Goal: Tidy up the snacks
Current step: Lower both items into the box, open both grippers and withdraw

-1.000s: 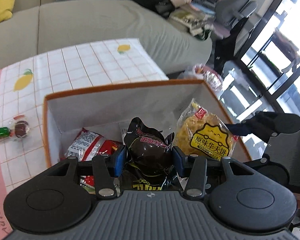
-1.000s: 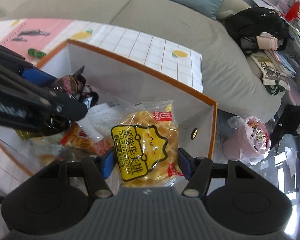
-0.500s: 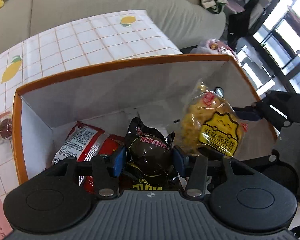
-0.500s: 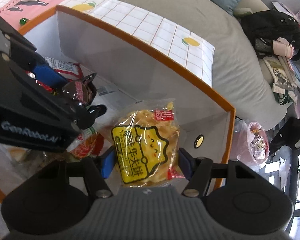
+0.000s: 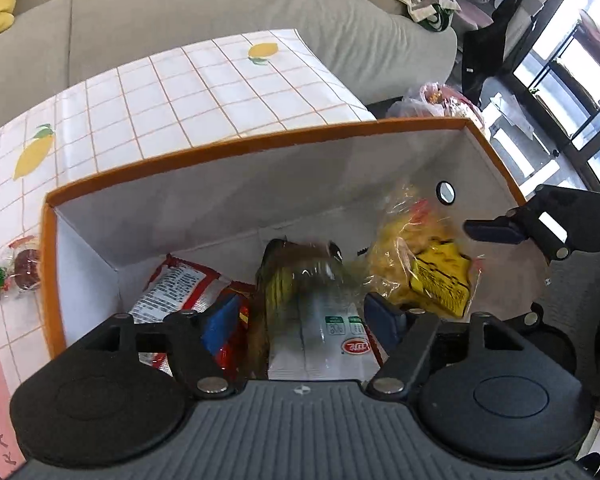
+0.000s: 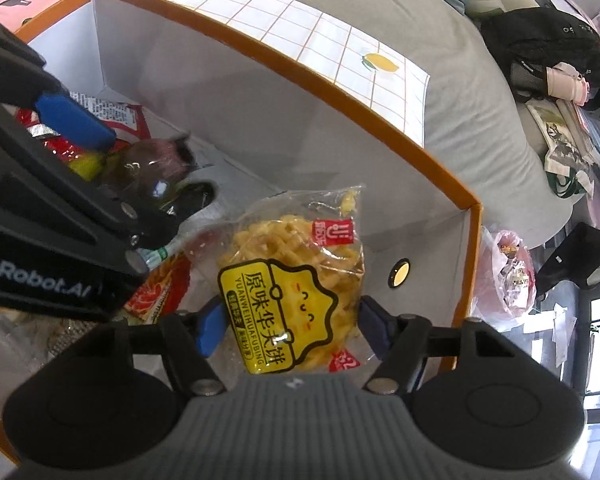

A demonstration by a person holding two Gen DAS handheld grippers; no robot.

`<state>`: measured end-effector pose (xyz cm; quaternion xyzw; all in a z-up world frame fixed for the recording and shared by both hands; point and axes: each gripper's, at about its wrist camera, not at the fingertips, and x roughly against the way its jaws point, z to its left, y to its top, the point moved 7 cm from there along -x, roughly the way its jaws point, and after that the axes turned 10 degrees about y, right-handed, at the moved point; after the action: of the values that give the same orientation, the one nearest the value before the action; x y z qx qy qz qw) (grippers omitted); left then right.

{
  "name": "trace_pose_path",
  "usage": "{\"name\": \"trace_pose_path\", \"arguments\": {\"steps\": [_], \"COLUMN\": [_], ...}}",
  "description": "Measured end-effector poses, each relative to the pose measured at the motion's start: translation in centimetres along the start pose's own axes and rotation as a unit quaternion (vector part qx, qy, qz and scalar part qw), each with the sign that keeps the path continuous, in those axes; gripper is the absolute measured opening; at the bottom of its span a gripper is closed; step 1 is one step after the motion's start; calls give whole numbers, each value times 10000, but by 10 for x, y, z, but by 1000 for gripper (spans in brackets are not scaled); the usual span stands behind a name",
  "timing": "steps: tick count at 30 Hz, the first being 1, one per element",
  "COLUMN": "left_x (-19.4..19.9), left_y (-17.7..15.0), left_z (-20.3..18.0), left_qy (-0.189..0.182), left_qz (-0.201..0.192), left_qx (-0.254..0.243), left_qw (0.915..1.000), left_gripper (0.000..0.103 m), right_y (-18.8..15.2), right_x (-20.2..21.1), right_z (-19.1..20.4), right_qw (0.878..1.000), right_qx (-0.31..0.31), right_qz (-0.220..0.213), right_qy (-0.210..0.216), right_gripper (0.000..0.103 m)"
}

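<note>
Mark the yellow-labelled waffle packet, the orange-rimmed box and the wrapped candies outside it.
waffle packet (image 6: 284, 300): right wrist view, on its yellow label.
orange-rimmed box (image 5: 228, 148): left wrist view, on the far rim.
wrapped candies (image 5: 24, 264): left wrist view, on the dark red one on the tablecloth.

Our left gripper (image 5: 304, 314) has spread its fingers, and the dark snack packet (image 5: 300, 264) has dropped into the orange-rimmed box (image 5: 236, 148). Our right gripper (image 6: 292, 326) has sunk deeper into that box.
</note>
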<state>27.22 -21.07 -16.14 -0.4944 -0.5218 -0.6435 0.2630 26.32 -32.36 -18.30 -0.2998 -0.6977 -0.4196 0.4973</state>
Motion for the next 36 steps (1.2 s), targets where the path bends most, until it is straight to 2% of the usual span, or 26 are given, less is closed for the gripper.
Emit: {"name": "trace_pose_path", "arguments": {"steps": [3,9,11,13,17,24,28,36], "left_x": [7,24,31,38,56,98,117,147], "left_y": [3,5,4,4,-1,-14,-27,-63], "left_z": [2,3,4,5,9,18,29,69], "left_qy": [53,189,228,279,307,450,616,933], "left_qz": [-54,-238,-317,-402,-630,-1237,-1532,-1908], "left_qx": [20,-74,-122,-136,-91,-146,-156,168], "left_qw": [10000,9995,9992,9987,9975,9912,9861,9770], "left_gripper": [85,86,86,86,86,86,86,86], "right_y": [0,4,4,4,2,-9,-14,-14], "right_x": [3,16,24,32,51,91,106,127], "right_z": [5,7,7,7,9,28,46,93], "right_qw": [9999,9995,9996,9998,9995,9935,9856,9683], "right_qx": [100,151,57,-70,-325,-756,-1047,-1350], "right_qz": [54,195,205,164,-12,-823,-1312,-2098], "right_qy": [-71,-191,-180,-112,-61,-205,-212,-75], "right_gripper": [82,87,88,93,94,95,94,93]}}
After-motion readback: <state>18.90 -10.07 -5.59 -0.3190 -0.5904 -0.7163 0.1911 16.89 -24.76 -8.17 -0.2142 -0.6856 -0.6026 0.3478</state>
